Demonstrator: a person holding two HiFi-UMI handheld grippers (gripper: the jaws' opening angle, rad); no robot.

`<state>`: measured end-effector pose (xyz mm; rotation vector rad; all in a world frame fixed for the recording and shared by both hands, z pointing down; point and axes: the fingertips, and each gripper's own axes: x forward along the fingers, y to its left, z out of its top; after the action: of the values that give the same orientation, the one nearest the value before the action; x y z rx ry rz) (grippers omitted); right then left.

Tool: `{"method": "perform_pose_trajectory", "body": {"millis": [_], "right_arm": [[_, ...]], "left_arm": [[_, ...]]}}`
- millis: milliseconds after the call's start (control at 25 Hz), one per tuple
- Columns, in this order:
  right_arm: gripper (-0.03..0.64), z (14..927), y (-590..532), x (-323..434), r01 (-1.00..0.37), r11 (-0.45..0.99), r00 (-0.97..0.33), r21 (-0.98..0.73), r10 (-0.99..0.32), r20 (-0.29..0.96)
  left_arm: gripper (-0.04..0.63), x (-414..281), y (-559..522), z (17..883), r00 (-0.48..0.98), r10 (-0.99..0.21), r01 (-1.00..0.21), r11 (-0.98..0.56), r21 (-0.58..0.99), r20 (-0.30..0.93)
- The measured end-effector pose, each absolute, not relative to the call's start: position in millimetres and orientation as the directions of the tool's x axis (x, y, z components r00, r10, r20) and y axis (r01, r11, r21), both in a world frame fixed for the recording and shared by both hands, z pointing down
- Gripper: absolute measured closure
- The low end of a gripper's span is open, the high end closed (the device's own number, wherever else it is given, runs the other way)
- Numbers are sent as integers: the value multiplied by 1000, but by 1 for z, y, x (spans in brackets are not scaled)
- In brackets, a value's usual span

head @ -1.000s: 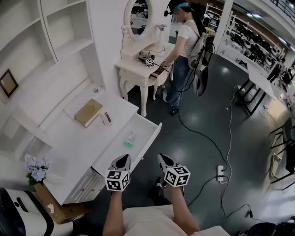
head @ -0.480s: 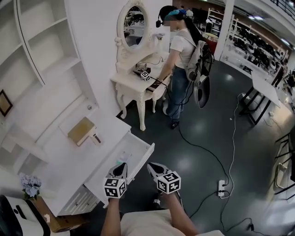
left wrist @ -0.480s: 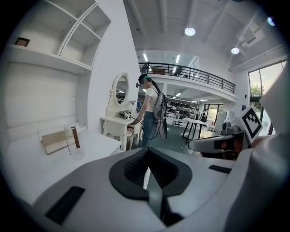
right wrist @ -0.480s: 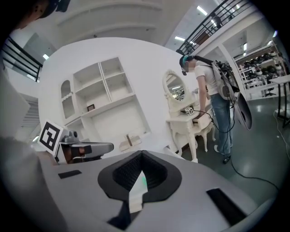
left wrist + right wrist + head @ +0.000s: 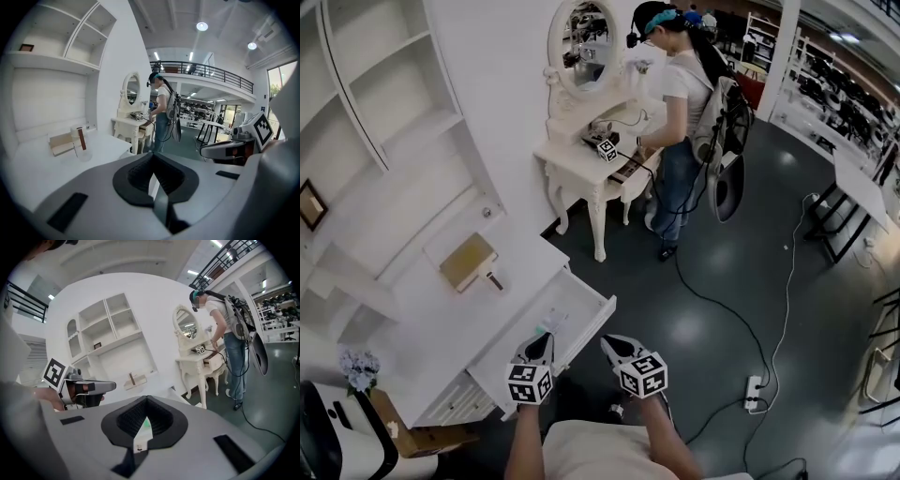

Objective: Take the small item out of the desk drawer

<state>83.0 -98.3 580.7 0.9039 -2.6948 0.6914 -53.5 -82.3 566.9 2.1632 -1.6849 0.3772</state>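
Note:
The white desk's drawer (image 5: pixel 592 319) stands pulled out. Inside it lies a small pale item with a green part (image 5: pixel 551 322). My left gripper (image 5: pixel 545 341) hovers over the drawer's near end with its tip just short of the item, jaws shut and empty. My right gripper (image 5: pixel 610 344) hangs beside it, off the drawer's front corner over the dark floor, also shut and empty. In the left gripper view the jaws (image 5: pixel 157 190) meet in a thin line. A sliver of green shows past the jaws (image 5: pixel 139 434) in the right gripper view.
On the desk top (image 5: pixel 441 319) lie a tan box (image 5: pixel 467 261) and a small bottle (image 5: pixel 495 280). A person (image 5: pixel 694 94) stands at a white dressing table (image 5: pixel 591 159). Cables (image 5: pixel 778 309) and a power strip (image 5: pixel 754 392) cross the floor. A cardboard box (image 5: pixel 431 439) sits below left.
The head view has swung, so the desk sits further left. My left gripper's tip has come closer to the item in the drawer. Both grippers stay shut.

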Motion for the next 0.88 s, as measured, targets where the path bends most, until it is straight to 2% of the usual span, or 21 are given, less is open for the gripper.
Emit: {"method": "perform_pose_trajectory", "body": {"millis": [520, 880], "right_arm": [[592, 583, -118, 78, -591, 715, -804, -372, -484, 347], [592, 590, -138, 48, -561, 747, -816, -356, -427, 389]], "left_arm": [[580, -74, -90, 576, 203, -868, -979, -169, 115, 454], [578, -89, -117, 588, 242, -841, -970, -215, 113, 483]]}}
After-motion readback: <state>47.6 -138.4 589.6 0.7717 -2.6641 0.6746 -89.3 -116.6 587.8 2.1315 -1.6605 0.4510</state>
